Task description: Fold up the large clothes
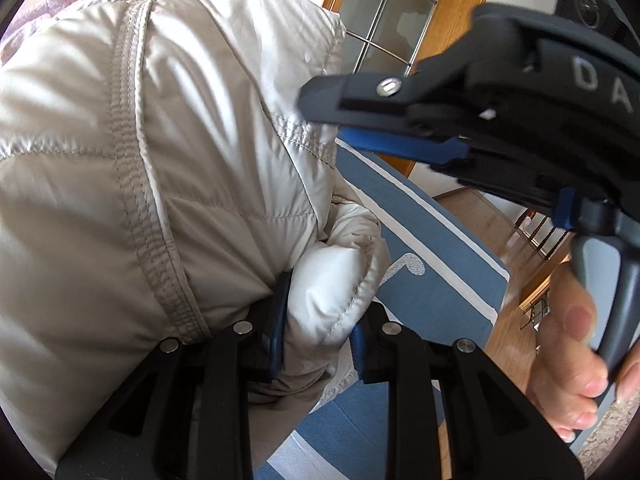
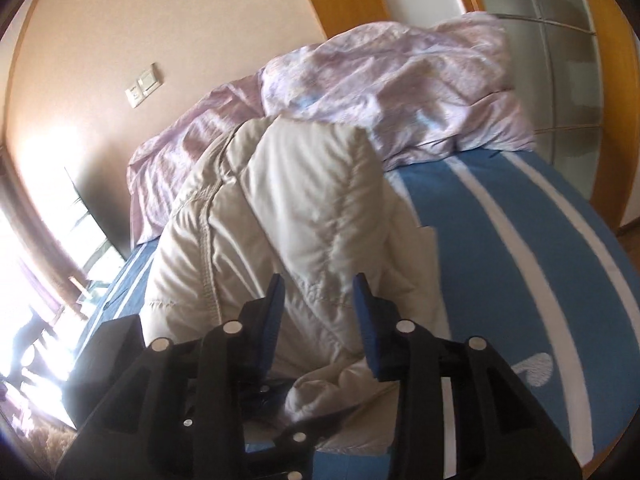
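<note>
The left tool (image 1: 318,346) is closed on a puffy fold of a beige quilted jacket (image 1: 168,168), the padding bulging between its blue pads (image 1: 278,320). The rest of the garment hangs and bunches above and to the left of that grip, with a stitched seam (image 1: 132,152) running down its face. In the right wrist view the right tool (image 2: 320,320) is seen with jacket fabric (image 2: 304,208) lying between its pads (image 2: 274,312); whether the pads are actually pressed onto the fabric cannot be told, as a gap appears to remain. The same right tool (image 1: 316,104) is seen from the left wrist view held just beside the jacket's upper edge, its handle gripped by the person's right hand (image 1: 576,360).

The step in hand is judged to be the lifting and drawing-over of one part of the jacket for a fold, the garment being partly raised off the bed. For the next move, both grips would need to be kept level and the held edge carried across and laid flat, so that the thick padding is not left bunched; slipping of the slick fabric is a likely risk.

The jacket is supported by a bed covered with a blue sheet with white stripes (image 2: 520,248) and a white motif (image 2: 536,368). A crumpled lilac duvet (image 2: 392,92) and pillow (image 2: 180,160) lie at the far end. Beyond, a peach wall with a switch plate (image 2: 143,85), wood-framed glass doors (image 1: 394,12), a bright window (image 2: 36,240) and a wooden floor (image 1: 496,232) are seen.
</note>
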Demonstrator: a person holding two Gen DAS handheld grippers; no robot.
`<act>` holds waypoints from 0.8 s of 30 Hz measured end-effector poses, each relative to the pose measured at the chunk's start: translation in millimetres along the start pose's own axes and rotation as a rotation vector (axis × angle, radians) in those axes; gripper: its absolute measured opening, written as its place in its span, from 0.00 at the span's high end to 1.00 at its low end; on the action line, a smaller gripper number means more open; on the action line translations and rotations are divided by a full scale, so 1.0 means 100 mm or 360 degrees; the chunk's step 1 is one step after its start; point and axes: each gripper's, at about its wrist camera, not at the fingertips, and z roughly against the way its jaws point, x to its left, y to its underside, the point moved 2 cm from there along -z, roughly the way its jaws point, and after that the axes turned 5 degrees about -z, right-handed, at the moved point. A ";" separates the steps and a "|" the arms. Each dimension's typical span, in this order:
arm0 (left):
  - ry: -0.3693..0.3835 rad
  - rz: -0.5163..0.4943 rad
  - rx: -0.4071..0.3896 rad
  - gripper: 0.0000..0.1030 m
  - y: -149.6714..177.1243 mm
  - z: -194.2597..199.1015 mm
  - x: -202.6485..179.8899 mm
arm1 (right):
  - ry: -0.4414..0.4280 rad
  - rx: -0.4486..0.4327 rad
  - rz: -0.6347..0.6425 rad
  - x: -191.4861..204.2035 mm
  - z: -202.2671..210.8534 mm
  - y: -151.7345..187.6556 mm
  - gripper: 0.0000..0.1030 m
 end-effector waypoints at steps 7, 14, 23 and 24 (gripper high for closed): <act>-0.0044 -0.0021 -0.0027 0.74 0.03 0.03 -0.10 | -0.0052 0.0165 0.0003 -0.05 -0.26 0.09 0.76; -0.0021 0.0033 -0.0073 0.73 0.10 0.54 -0.11 | 0.0004 0.0253 -0.0031 -0.13 -0.46 0.17 0.84; -0.0451 0.0049 -0.0301 0.53 -0.23 1.24 0.41 | 0.0184 0.0268 0.0004 -0.16 -0.61 0.30 0.84; -0.0485 0.0057 -0.0293 0.52 -0.26 1.24 0.48 | 0.0182 0.0273 -0.0011 -0.18 -0.62 0.31 0.84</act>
